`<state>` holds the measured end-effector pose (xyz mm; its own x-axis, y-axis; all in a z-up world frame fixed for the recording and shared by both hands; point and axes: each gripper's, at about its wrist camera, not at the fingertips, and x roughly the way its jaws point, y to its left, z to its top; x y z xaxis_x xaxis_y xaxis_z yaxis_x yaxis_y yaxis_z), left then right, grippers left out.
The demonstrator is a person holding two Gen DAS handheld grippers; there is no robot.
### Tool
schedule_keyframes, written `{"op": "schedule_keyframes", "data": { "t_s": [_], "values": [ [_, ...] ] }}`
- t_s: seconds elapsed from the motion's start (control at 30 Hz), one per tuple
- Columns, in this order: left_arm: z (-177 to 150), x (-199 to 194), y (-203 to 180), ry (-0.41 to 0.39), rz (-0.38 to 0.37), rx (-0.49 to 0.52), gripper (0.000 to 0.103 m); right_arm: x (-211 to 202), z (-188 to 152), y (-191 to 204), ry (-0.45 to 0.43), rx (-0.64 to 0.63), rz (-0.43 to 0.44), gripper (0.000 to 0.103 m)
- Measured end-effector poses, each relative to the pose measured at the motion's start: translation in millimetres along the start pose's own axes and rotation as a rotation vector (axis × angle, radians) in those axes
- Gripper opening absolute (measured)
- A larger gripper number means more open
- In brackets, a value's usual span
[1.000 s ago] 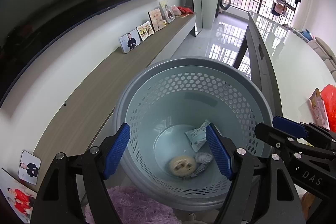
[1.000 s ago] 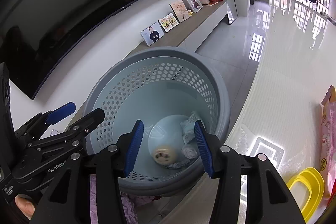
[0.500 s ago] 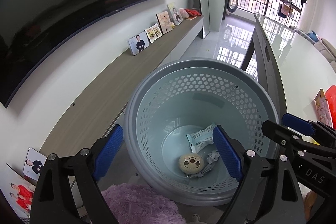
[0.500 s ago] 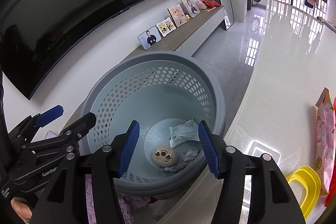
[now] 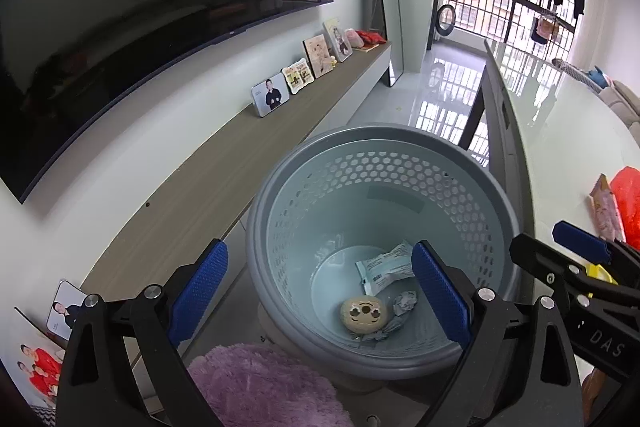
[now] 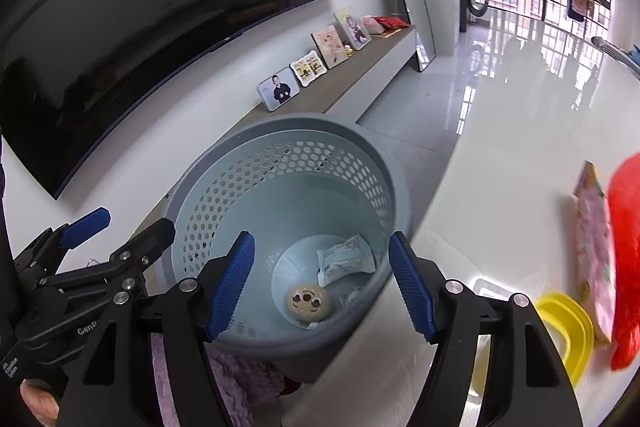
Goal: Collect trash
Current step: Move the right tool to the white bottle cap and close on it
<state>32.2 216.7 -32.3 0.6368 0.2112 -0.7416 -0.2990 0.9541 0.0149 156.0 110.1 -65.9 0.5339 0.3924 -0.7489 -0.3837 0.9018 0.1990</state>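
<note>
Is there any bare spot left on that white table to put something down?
Yes: the white table is bare from the basket across toward the window. Its near right edge is crowded with a pink packet, a red bag and a yellow lid.

Grey-blue perforated basket [image 5: 280,227], lilac fluffy cushion [image 5: 260,387], red bag [image 6: 624,247], yellow lid [image 6: 568,331].
</note>
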Motion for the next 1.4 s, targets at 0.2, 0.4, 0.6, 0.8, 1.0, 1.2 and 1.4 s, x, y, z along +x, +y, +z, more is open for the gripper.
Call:
{"op": "schedule_keyframes", "data": {
  "t_s": [0.2,0.4,0.6,0.8,1.0,1.2,1.4],
  "values": [
    [-4,-12,-18,-0.012,-0.044,0.029,0.092,-34,-20,-24,-0.04,0.071,-0.038,0.067],
    [-9,-22,-49,-0.019,-0.114,0.069,0.092,-81,-50,-75,-0.08,0.174,-0.137,0.067],
    [-14,-28,-92,-0.009,-0.195,0.118,0.092,-122,-81,-126,-0.088,0.26,-0.284,0.069],
    [-23,-36,-143,0.001,-0.264,0.198,0.092,-152,-108,-175,-0.081,0.341,-0.378,0.069],
    [-33,-40,-183,0.013,-0.305,0.264,0.092,-160,-125,-221,-0.042,0.414,-0.423,0.069],
    [-40,-41,-202,0.028,-0.306,0.292,0.092,-151,-130,-265,0.017,0.436,-0.414,0.069],
    [-42,-42,-209,0.039,-0.287,0.29,0.092,-141,-117,-279,0.029,0.397,-0.421,0.069]
  ]
}}
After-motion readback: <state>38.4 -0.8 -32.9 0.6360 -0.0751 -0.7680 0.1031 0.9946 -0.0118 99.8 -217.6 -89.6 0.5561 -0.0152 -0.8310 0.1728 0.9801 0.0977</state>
